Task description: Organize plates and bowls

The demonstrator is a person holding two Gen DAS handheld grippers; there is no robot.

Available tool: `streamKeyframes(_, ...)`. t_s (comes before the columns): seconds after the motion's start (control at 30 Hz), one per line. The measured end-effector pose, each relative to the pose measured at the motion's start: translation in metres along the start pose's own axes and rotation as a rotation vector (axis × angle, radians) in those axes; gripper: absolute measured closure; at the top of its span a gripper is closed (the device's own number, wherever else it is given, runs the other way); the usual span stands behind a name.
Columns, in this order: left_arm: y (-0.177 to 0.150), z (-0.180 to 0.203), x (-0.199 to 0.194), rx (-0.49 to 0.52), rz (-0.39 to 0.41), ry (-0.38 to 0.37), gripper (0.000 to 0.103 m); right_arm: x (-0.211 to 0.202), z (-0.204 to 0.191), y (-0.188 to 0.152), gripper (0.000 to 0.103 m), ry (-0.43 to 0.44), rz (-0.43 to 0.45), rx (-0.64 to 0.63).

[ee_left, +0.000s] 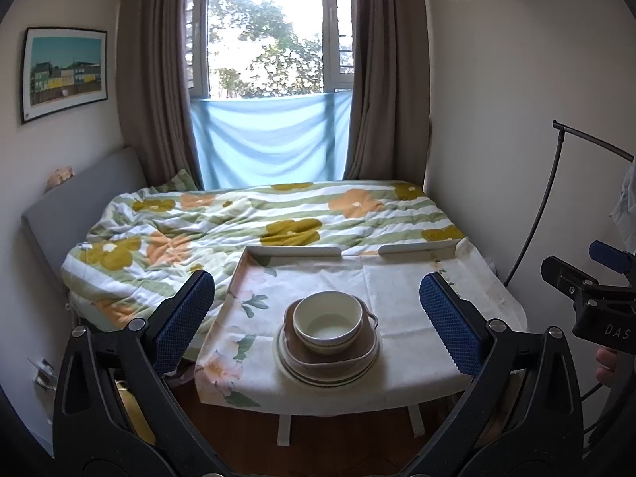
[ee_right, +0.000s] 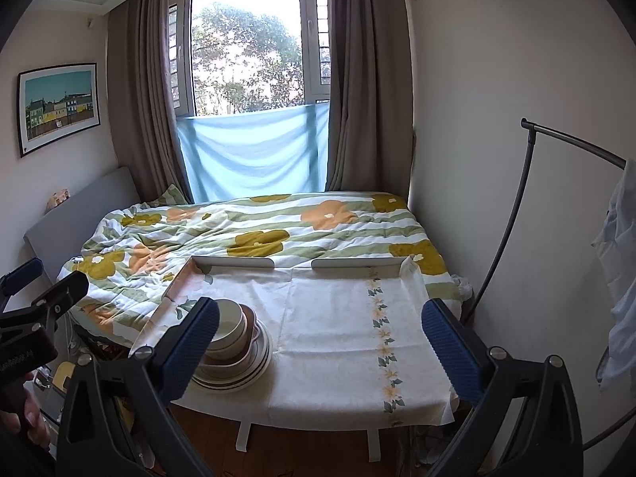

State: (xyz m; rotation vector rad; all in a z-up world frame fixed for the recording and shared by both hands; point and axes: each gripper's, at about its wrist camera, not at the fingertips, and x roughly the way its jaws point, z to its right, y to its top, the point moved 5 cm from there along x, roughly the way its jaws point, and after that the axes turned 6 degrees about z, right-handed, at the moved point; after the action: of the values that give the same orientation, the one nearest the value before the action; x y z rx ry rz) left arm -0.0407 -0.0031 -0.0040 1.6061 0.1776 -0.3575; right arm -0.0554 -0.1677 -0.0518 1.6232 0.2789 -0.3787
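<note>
Left gripper (ee_left: 318, 318): mine, held above the near edge of the table (ee_left: 397, 278), jaws spread wide, nothing between them. Blue textured pads (ee_left: 183, 318) on black arms.

Right gripper (ee_right: 320, 342): mine, likewise spread wide and empty, held off the near edge further to the right. Its left pad (ee_right: 190, 346) hides part of the stack in that view.

Bowl (ee_left: 329, 321): cream, round, upright, topmost item of the stack, appears empty.

Dish (ee_left: 338, 353): brown, squarish with rounded corners and a small handle on the right side; sits under the bowl.

Plates (ee_left: 330, 375): cream with dark rim bands, stacked flat under the dish. Exact count I cannot tell.

Stack position: near edge of the table, left of centre in the right wrist view (ee_right: 238, 353), directly between my left jaws in the left wrist view.

Table: covered by a white cloth (ee_right: 338, 318) with floral print; low white rails along the far edge and left edge. Right part bare of crockery.

Bed (ee_left: 238, 218): beyond the far edge, flowered striped quilt.

Window (ee_left: 270, 39): behind the bed, brown curtains (ee_left: 155, 79) either side, a blue sheet (ee_left: 270, 135) across its lower part.

Picture (ee_left: 63, 73): framed, on the left wall.

Rack (ee_right: 556, 139): dark metal, by the right wall.
</note>
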Motion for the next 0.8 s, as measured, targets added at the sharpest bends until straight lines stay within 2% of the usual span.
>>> streamKeyframes(0.8,0.0009,-0.0062,0.0051,-0.018,-0.004,-0.008,0.0,0.0047,0.0009,0.0029,0.002,-0.002,-0.003,-0.008)
